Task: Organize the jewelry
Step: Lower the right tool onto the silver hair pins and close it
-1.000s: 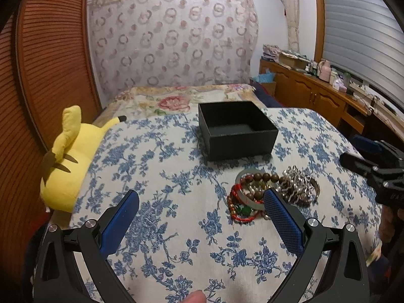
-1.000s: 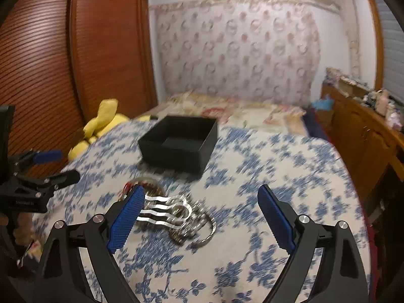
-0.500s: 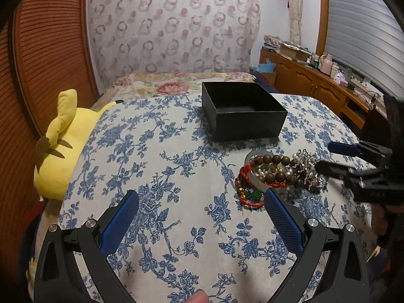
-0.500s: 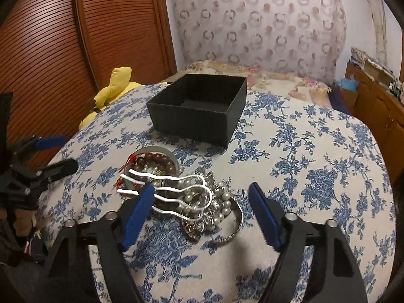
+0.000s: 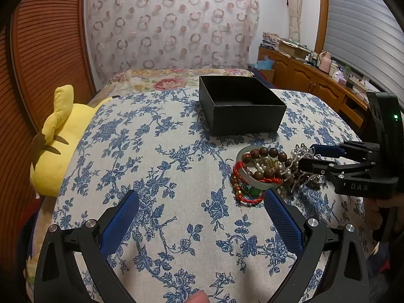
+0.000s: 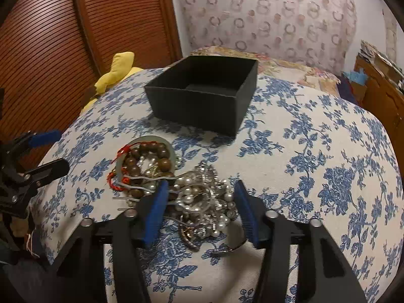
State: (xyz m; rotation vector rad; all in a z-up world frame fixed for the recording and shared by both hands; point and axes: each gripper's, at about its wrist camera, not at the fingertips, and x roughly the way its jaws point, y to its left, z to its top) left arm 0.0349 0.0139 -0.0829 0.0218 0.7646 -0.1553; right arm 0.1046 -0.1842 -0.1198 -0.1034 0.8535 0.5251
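Note:
A pile of jewelry (image 5: 267,171) lies on the blue-flowered cloth: brown bead bracelets, a red cord, a pale bangle, pearls and silver pieces. It also shows in the right wrist view (image 6: 176,184). An open, empty black box (image 5: 240,106) stands behind it, also in the right wrist view (image 6: 204,91). My right gripper (image 6: 200,189) is open and low, its blue pads (image 6: 157,210) on either side of the pearl and silver heap. It appears at the right of the left wrist view (image 5: 306,157). My left gripper (image 5: 202,202) is open and empty, left of the pile.
A yellow plush toy (image 5: 55,139) lies at the left edge of the cloth. A wooden slatted door (image 6: 75,38) stands to the left. A wooden cabinet (image 5: 315,85) with clutter runs along the right wall. A curtain (image 5: 171,25) hangs behind.
My right gripper has moved forward and down onto the jewelry pile and its jaws have narrowed around the pearls. My left gripper has shifted slightly closer to the pile, still open.

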